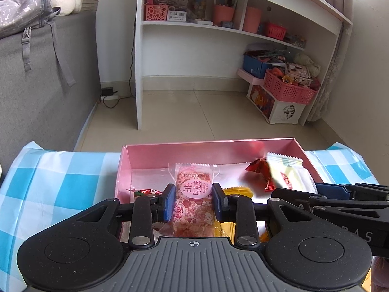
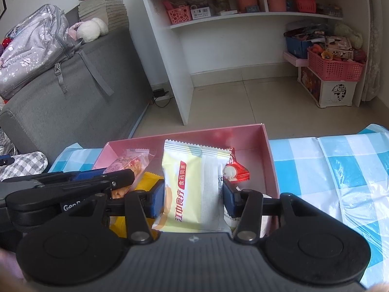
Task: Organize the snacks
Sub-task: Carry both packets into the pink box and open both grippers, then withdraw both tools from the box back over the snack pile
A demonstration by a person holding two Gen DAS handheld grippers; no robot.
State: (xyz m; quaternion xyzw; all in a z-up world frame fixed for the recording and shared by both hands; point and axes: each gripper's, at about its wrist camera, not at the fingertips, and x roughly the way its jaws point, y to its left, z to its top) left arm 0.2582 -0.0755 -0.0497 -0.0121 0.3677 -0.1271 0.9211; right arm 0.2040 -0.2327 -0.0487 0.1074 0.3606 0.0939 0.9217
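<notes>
Both packets held over the open pink cardboard box (image 1: 150, 155): left gripper (image 1: 193, 198) clamps the clear-wrapped pink snack bar (image 1: 193, 194); right gripper (image 2: 193, 194) pinches the pale yellow sachet (image 2: 192, 185) (jaws loosening) — depositing step; next, release cleanly inside.

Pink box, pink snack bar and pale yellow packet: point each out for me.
pink box (image 1: 150, 157), left wrist view, on its inner back wall.
pink snack bar (image 1: 193, 194), left wrist view, on its round label.
pale yellow packet (image 2: 187, 182), right wrist view, on its printed front.
</notes>
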